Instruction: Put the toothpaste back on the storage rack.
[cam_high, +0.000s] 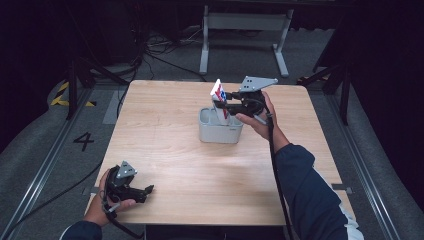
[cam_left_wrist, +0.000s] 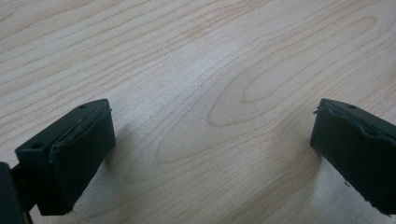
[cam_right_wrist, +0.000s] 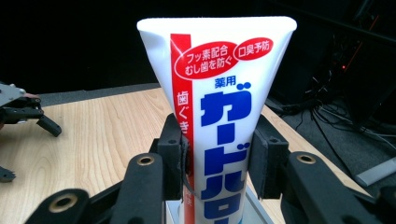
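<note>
A white toothpaste tube with blue and red print stands upright, crimped end up, between the pads of my right gripper, which is shut on it. In the high view the tube is held by that gripper over a grey open box at mid-table, its lower end inside the box. My left gripper rests near the table's front left edge. Its jaws stand wide apart over bare wood, the pads holding nothing.
The wooden table has free surface around the box. Beyond its far edge a metal frame and cables lie on the grey floor. Dark stands flank both sides. The left gripper shows far off in the right gripper view.
</note>
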